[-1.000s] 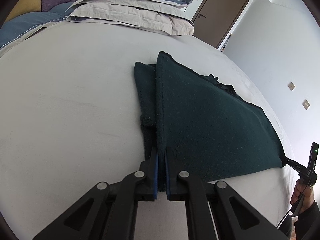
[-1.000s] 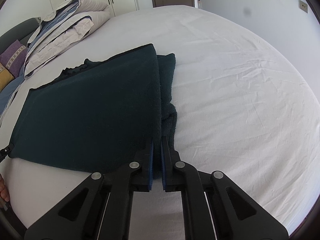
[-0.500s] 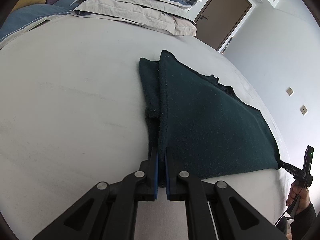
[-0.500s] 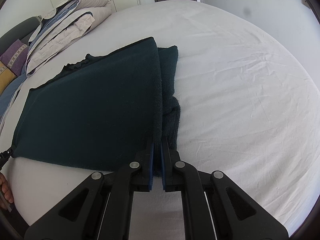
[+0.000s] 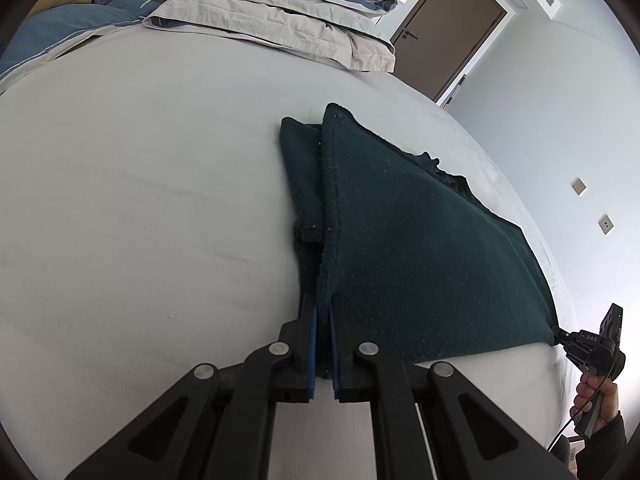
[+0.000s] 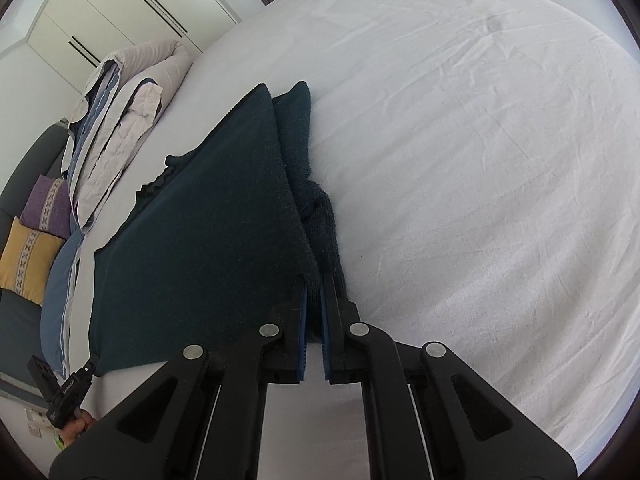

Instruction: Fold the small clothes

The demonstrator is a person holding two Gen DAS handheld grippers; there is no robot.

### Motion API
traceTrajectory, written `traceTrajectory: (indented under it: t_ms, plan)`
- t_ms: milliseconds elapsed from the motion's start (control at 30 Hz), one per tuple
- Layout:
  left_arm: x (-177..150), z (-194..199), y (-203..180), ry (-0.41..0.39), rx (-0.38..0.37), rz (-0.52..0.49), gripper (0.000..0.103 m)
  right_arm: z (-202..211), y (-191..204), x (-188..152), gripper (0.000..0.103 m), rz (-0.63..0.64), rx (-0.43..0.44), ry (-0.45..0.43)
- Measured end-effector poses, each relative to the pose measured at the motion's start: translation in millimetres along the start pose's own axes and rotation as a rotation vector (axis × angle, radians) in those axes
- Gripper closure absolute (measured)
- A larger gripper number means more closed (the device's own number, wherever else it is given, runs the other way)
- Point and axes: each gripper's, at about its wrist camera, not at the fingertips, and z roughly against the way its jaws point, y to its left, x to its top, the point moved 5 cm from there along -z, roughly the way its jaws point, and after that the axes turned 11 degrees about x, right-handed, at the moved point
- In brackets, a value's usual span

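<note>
White bed point(image 5: 140, 200); dark green garment point(image 5: 420, 248) stretched taut between both grippers' fingers.

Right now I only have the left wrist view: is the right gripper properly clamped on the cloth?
Observer: Yes. The right gripper is shut on the cloth, with the folded edge between its blue pads.
Operator: Is the fold tidy on that side?
Observer: Not quite. A lower layer bunches out from under the top one, just ahead of the gripper.
Operator: What lies past that bunch?
Observer: Only wrinkled sheet shows on that side.
</note>
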Motion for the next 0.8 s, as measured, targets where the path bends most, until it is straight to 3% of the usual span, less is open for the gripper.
traceTrajectory:
  t_ms: [333,467,600,733,767,800]
  plan:
    - [-4.9,2.2,-0.1,-0.001,0.007,-0.009,0.095,-5.4,-5.7,-4.2,0.099,-0.023,0.049,-0.012]
    - [-6.4,7.6,4.3,0.002,0.009,0.009,0.082,8.8,-8.4,-0.7,0.095,-0.084,0.103,-0.048]
    - [-7.1,23.0,10.5,0.006,0.023,0.041,0.078,39.4,3.3,7.0,0.064,-0.026,0.050,-0.173]
    - [13.4,56.3,0.3,-0.104,0.102,-0.008,0.076,45.1,42.5,18.2,0.062,0.095,0.074,-0.185]
    - [21.6,61.7,-6.7,-0.131,0.109,-0.023,0.073,38.8,55.8,20.9,0.062,0.121,0.099,-0.167]
    - [29.9,65.0,-16.8,-0.156,0.105,-0.044,0.063,29.8,70.0,23.4,0.062,0.142,0.125,-0.148]
